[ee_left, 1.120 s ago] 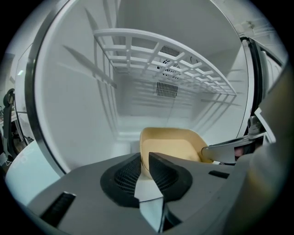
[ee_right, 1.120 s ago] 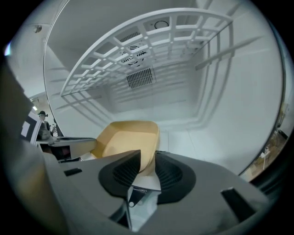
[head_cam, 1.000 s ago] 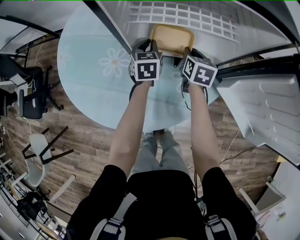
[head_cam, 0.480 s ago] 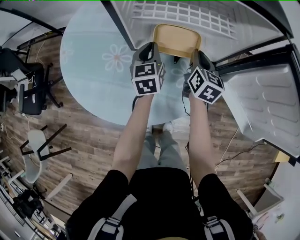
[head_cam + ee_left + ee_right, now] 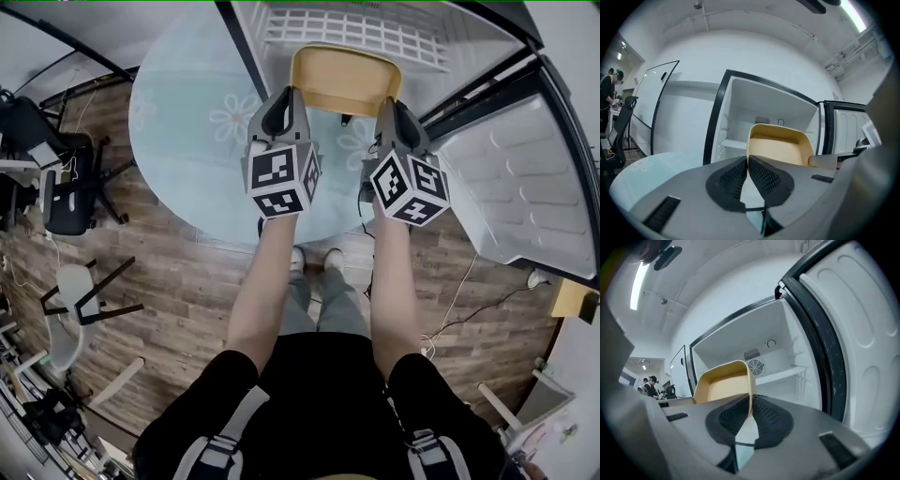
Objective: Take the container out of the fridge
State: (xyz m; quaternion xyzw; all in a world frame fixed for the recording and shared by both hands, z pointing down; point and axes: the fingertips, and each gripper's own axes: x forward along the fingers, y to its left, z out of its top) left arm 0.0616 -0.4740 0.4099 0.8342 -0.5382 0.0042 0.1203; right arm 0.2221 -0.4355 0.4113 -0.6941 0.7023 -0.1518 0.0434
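- My left claw point(image 5: 748, 160) is pressed onto the left wall of the shallow yellow rectangular plastic container point(image 5: 345, 80). My right claw point(image 5: 751, 401) pinches the right wall. I judge that the two-sided hold is there to carry it level.
- The container hangs at the mouth of the open white fridge point(image 5: 375, 33), above the far edge of the round pale-blue glass surface point(image 5: 187, 159).
- The open fridge door point(image 5: 525, 187) stands just beside my right arm and would, I judge, limit any swing to that side.
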